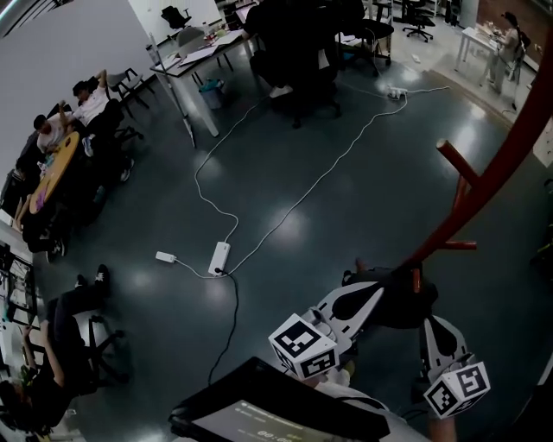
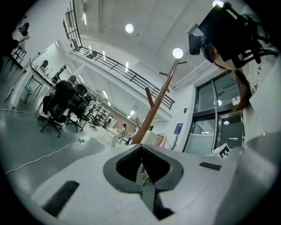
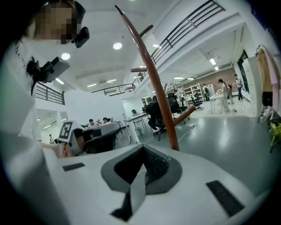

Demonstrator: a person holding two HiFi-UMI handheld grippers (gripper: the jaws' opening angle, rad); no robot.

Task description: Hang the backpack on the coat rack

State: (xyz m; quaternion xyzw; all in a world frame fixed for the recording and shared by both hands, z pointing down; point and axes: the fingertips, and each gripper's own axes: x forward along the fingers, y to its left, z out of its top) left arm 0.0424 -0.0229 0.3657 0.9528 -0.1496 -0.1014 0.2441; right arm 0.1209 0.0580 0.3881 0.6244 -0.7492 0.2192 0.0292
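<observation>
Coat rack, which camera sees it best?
The right gripper view: the coat rack stands close and tall, pegs clear. The left gripper view shows it smaller; the head view crops it at the edge.

Open office: desks [image 1: 203, 53], swivel chairs [image 1: 175, 15]

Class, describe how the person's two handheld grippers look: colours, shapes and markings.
The left gripper and right gripper match: broad white plastic tongs with dark grey ribbed pads framing a diamond-shaped hollow, black rectangular slots on each side, and a white cube bearing black square markers at the rear.
</observation>
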